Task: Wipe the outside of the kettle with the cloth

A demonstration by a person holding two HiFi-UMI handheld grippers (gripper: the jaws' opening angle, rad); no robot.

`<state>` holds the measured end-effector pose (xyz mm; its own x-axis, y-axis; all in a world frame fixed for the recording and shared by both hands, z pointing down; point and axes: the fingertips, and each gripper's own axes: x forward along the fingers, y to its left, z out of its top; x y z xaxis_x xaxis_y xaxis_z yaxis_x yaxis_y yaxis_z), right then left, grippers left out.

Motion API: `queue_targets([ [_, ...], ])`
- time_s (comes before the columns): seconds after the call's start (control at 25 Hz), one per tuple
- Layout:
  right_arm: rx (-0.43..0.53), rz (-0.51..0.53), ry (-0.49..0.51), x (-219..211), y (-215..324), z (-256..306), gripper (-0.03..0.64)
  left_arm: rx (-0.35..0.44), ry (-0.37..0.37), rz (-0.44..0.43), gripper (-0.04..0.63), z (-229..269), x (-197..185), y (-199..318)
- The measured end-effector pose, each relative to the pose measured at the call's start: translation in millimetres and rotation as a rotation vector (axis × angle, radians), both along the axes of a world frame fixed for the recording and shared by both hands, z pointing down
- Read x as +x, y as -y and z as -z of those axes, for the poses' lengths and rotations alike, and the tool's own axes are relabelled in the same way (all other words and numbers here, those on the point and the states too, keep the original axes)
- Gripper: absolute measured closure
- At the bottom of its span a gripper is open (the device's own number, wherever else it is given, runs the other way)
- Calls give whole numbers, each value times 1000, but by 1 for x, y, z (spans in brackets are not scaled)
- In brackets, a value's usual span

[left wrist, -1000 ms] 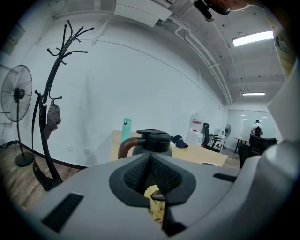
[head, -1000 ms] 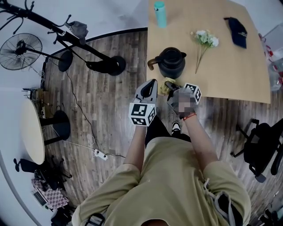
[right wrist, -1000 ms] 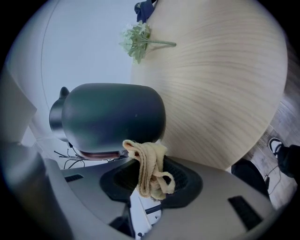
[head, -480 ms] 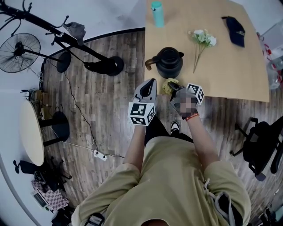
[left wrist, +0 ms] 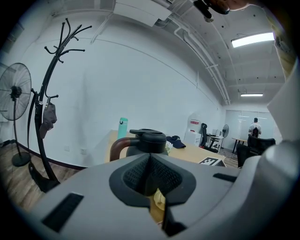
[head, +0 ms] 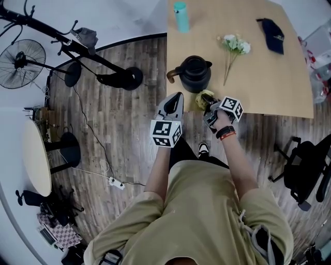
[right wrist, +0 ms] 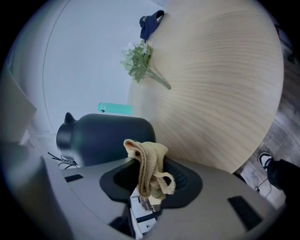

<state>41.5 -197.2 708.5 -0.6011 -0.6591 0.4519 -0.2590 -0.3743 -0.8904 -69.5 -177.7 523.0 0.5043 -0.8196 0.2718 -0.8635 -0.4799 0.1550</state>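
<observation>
Holding anything, the right gripper [right wrist: 151,183]?

Yes. Its jaws are clamped on a folded yellow cloth [right wrist: 148,165]. The cloth stands up out of the grip in a bunched fold, and a loose loop hangs over the front.

And the kettle?

The dark kettle [head: 196,72] stands upright on the tan wooden table [head: 269,88], close to the near edge. Its brown handle [head: 171,76] points toward the table's left edge. In the head view the cloth lies just beside the kettle's near right side, but I can't tell whether they touch. In the right gripper view the kettle's rounded body fills the space right behind the cloth.

What about the left gripper [head: 177,98]?

Its jaws are pressed together with nothing between them. It hangs off the table's near edge, just short of the kettle and pointing at it. The left gripper view shows the kettle's lid and handle directly above the closed pads [left wrist: 133,176].

Anything else on the table?

A teal bottle [head: 180,15] stands at the far edge. A small bunch of white flowers [head: 234,45] lies to the right of the kettle, and a dark blue cap [head: 272,35] lies further right. All are well apart from the grippers.

And around it?

A black coat rack [head: 77,44] and a standing fan [head: 21,59] are on the wooden floor [head: 129,129] to the left.
</observation>
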Motion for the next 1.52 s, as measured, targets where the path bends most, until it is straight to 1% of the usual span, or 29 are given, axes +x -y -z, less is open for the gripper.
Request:
queue_targets([
  [0.16, 9, -29, -15, 13, 8, 2, 480, 7, -1, -1, 574, 2, 2, 2],
  [0.32, 5, -15, -41, 19, 15, 0, 480, 1, -1, -1, 574, -1, 3, 3],
  [0.44, 17, 11, -124, 26, 21, 0, 479, 1, 1, -3, 574, -1, 5, 4],
  [0.56, 33, 42, -203, 32, 29, 2, 480, 7, -2, 12, 574, 2, 2, 7],
  [0.76, 46, 1, -218, 44, 39, 5, 479, 17, 1, 38, 574, 12, -2, 7],
  [0.84, 57, -1, -222, 46, 41, 8, 480, 29, 0, 47, 574, 19, -4, 7],
  [0.92, 83, 4, -247, 49, 41, 16, 480, 44, -2, 57, 574, 27, -5, 5],
  [1.04, 158, 27, -335, 59, 37, 42, 479, 63, 8, 71, 574, 40, -4, -1],
  [1.16, 254, 54, -420, 68, 31, 80, 479, 55, 16, 90, 574, 51, -3, -8],
  [1.28, 386, 96, -540, 74, 20, 127, 480, 53, 6, 111, 574, 66, -1, -17],
  [1.52, 684, 169, -728, 66, -14, 227, 479, 104, 36, 156, 574, 99, 0, -37],
])
